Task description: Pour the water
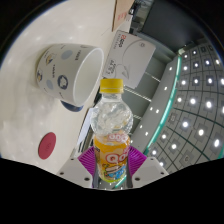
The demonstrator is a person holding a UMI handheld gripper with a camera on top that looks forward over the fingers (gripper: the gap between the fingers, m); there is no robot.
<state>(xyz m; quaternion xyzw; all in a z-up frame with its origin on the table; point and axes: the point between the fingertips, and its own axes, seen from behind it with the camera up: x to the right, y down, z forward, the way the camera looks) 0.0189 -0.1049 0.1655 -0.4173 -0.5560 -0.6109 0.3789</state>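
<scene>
My gripper (112, 158) is shut on a clear plastic bottle (112, 125) with a yellow cap and a yellow and orange label; both magenta pads (84, 155) press on its labelled lower body. The whole scene looks tilted, with the bottle's capped neck pointing toward a white mug (68, 72) with small printed figures. The mug stands on the white tabletop (35, 120), just beyond and to the left of the cap, its wide mouth facing the bottle. The cap is on.
A red round disc (46, 146) lies on the table left of the fingers. A white box-like object (135, 50) sits beyond the bottle. To the right is a dark ceiling with rows of lights (190, 110).
</scene>
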